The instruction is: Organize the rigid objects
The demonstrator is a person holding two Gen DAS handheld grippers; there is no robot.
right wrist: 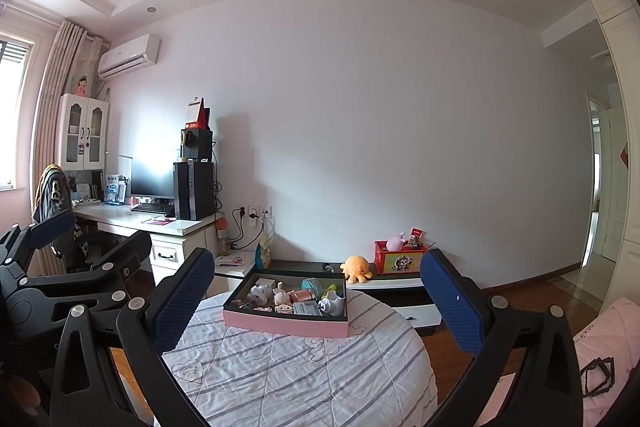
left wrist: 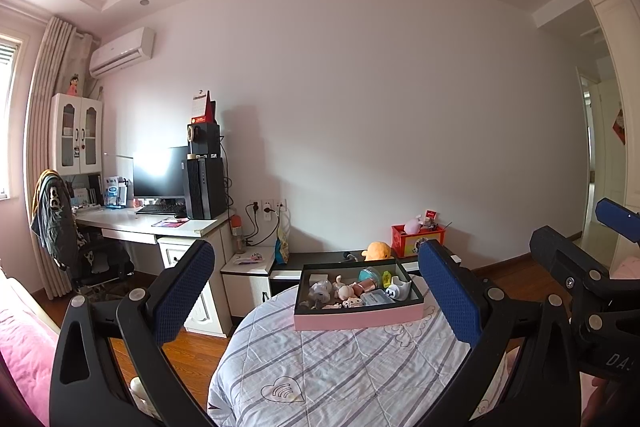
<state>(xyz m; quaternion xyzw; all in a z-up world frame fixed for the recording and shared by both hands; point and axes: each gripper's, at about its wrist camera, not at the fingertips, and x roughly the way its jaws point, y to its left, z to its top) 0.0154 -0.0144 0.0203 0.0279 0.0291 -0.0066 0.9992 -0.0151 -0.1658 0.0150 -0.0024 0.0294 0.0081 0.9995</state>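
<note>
On a round worktop [left wrist: 340, 379] draped in a quilted, grey-striped cloth stitched with a heart outline, a shallow rectangular tray [left wrist: 360, 317] with pink outer walls and a dark lining holds small rigid trinkets: pale figurines, a copper-coloured cylinder, a teal round case and a white holder. Left gripper [left wrist: 316, 291] and right gripper [right wrist: 318, 297] hover short of the tray, both spread wide and empty, their blue pads dimpled like mesh. Beyond, an orange plush octopus [right wrist: 355, 269] sits on a low dark cabinet beside a red box; no lettering is legible.
</note>
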